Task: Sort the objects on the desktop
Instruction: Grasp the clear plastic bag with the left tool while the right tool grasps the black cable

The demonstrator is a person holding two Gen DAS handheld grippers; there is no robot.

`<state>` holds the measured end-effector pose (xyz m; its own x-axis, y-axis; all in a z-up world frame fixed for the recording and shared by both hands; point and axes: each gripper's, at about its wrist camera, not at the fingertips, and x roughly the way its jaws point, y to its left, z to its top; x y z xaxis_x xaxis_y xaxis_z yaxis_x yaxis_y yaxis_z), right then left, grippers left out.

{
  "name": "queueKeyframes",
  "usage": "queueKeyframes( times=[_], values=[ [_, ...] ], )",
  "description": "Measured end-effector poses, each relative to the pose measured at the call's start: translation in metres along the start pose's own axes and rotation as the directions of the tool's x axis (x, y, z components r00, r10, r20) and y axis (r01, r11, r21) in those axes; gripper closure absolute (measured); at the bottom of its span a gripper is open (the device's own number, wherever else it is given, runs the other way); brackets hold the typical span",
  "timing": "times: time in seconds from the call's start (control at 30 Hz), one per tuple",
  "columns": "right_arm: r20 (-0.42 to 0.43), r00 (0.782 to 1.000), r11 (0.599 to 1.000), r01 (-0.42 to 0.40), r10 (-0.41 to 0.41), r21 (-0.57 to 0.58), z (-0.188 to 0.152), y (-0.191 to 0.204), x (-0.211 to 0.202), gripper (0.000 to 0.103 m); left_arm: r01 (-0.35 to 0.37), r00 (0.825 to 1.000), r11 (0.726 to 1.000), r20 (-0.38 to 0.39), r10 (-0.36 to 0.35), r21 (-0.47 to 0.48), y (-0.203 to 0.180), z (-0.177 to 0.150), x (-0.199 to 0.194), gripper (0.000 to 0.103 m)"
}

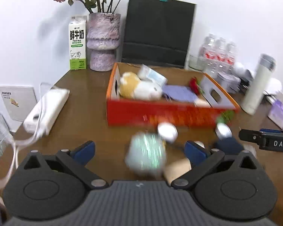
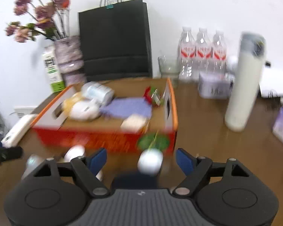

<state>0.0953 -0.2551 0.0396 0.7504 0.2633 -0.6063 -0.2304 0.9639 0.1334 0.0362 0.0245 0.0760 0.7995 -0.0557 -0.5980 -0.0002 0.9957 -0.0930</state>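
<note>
An orange cardboard box [image 1: 160,115] sits mid-table holding a plush toy [image 1: 137,88], a purple cloth [image 1: 179,93] and other items; it also shows in the right wrist view [image 2: 103,141]. My left gripper [image 1: 139,150] is open with a blurred pale green object [image 1: 146,152] between its fingers, untouched. A tan object [image 1: 177,168] lies beside it. My right gripper [image 2: 140,157] is open, with a white round pot [image 2: 150,162] holding a green plant [image 2: 153,141] between its fingers, above a dark blue item [image 2: 134,181]. A white jar [image 1: 167,130] stands before the box.
A milk carton [image 1: 77,43], flower vase [image 1: 103,41] and black paper bag [image 1: 156,30] line the back wall. A white power strip [image 1: 47,107] lies left. Water bottles [image 2: 201,54], a glass [image 2: 168,67] and a tall white flask [image 2: 243,82] stand right.
</note>
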Motion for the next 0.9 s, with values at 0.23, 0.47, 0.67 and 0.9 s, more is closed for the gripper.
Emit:
queueKeyframes(
  times=[0.23,0.47,0.67,0.9],
  values=[
    [0.097,0.992,0.997,0.073,-0.075,0.032,-0.085,0.006,-0.04,0.022,-0.064,0.997,0.998,-0.033,0.064,-0.011,-0.006,-0.073,-0.01,0.0],
    [0.128,0.988,0.995,0.082,-0.087,0.048,-0.112,-0.006,-0.053,0.016,-0.101,0.994,0.991,-0.038,0.105,0.093,-0.016,-0.089,-0.004,0.0],
    [0.1,0.995,0.997,0.018,-0.026,0.075,-0.113,-0.01,-0.047,0.016,-0.087,0.994,0.994,-0.055,0.091,0.063,-0.012,-0.09,-0.001,0.0],
    [0.102,0.994,0.999,0.028,-0.03,0.021,-0.116,0.001,-0.05,0.016,-0.09,0.994,0.994,-0.056,0.093,0.062,-0.013,-0.091,-0.001,0.0]
  ],
)
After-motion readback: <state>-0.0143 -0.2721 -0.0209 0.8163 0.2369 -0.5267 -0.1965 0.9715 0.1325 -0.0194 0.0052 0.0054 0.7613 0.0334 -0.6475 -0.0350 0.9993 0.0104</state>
